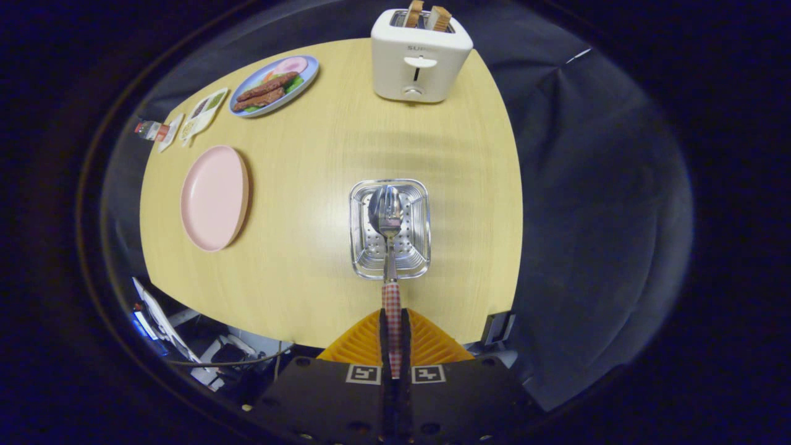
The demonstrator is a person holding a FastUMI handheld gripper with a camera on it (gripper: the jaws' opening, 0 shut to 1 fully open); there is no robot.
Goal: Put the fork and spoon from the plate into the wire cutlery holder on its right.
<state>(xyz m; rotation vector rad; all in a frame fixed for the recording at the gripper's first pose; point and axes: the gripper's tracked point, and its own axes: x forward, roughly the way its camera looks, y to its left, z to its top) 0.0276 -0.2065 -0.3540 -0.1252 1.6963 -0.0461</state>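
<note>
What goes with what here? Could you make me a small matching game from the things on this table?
Things:
1. pink plate
2. toaster
3. holder
4. gripper

States:
A. holds two slices of bread
B. shut on a checked cutlery handle
C. bare, left of the holder
D. directly under the cutlery heads

Pairs: 1-C, 2-A, 3-D, 4-B
</note>
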